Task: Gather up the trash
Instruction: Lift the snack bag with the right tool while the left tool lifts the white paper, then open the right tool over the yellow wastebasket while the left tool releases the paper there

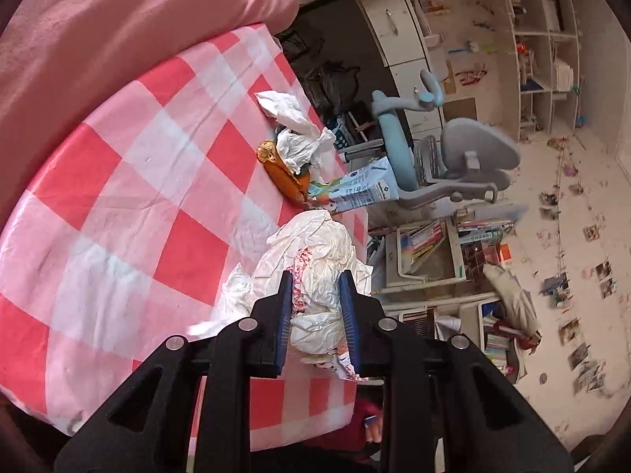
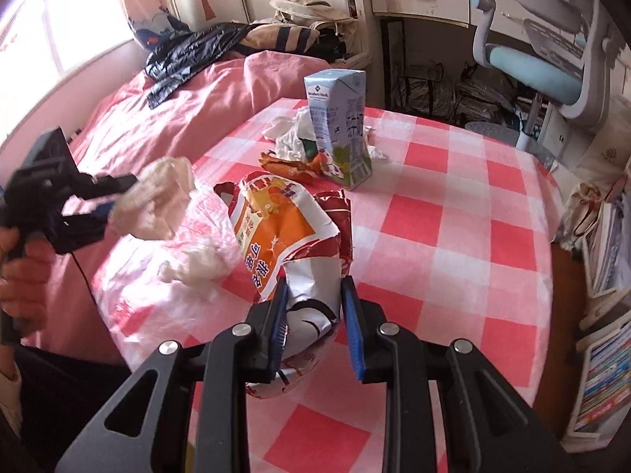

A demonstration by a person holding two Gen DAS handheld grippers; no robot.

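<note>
My left gripper is shut on a crumpled white wrapper and holds it above the checked cloth; it also shows in the right wrist view, where the wrapper is blurred. My right gripper is shut on an orange and red snack bag with a silver inside. A clear plastic bag with crumpled paper lies left of it. A blue milk carton stands farther back, beside crumpled tissues and an orange peel-like scrap.
The red and white checked cloth covers the table. A pink bed with dark clothing lies behind. A blue desk chair and bookshelves stand to the right.
</note>
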